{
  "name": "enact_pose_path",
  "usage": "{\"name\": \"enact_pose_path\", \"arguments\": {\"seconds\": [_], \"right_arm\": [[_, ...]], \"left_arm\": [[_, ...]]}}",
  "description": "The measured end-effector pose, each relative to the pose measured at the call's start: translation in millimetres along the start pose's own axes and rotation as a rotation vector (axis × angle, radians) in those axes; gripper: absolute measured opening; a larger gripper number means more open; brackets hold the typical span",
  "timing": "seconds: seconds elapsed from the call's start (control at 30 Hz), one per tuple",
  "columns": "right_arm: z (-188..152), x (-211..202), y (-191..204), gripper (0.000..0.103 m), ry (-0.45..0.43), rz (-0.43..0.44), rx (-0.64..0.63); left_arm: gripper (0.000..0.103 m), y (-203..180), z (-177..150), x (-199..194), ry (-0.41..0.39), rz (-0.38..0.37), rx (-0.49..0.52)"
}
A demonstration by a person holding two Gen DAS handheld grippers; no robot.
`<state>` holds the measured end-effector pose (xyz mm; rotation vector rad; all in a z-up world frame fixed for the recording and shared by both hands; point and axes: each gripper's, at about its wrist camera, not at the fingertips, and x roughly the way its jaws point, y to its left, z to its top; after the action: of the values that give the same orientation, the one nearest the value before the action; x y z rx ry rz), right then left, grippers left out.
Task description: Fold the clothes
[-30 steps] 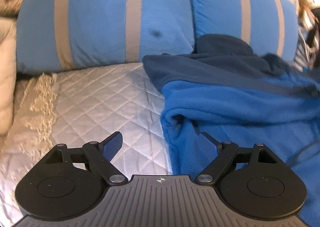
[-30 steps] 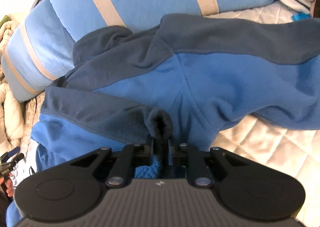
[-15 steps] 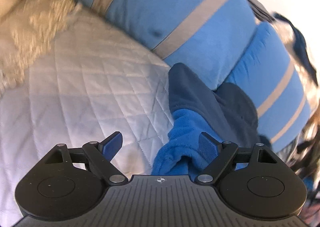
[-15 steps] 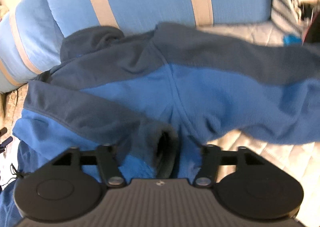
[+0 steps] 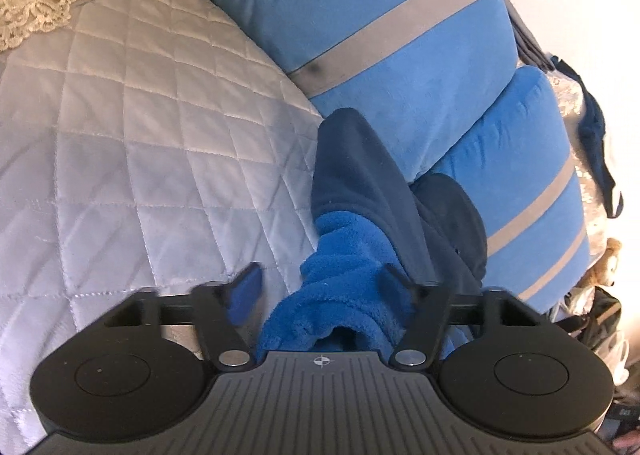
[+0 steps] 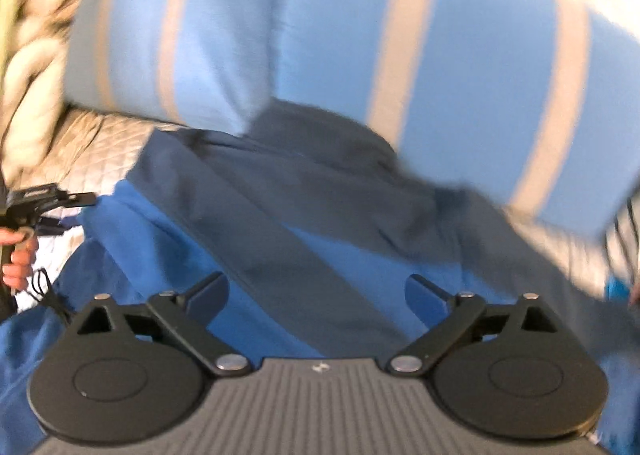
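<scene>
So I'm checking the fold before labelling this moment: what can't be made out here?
- Right wrist view: motion blur smears the fleece jacket and pillows, so creases are unreadable.
- Left wrist view: the left gripper body covers the sleeve end.
- Right gripper: its body cuts off the jacket's lower part.

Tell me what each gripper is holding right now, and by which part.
Nothing is held. The left gripper is open, its jaws straddling a bunched blue edge of the fleece jacket without closing. The right gripper is open above the jacket.
</scene>
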<state>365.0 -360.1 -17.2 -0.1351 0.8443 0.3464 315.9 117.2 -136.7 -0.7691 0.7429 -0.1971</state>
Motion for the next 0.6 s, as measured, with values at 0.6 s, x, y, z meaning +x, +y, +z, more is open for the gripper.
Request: {"name": "enact_pose_path", "arguments": {"seconds": [0.6], "right_arm": [[69.6, 77.4, 180.8, 0.101, -0.167, 0.051, -0.378]], "left_arm": [[0.032, 8.2, -12.8, 8.1, -0.044, -0.024, 0.055]]}}
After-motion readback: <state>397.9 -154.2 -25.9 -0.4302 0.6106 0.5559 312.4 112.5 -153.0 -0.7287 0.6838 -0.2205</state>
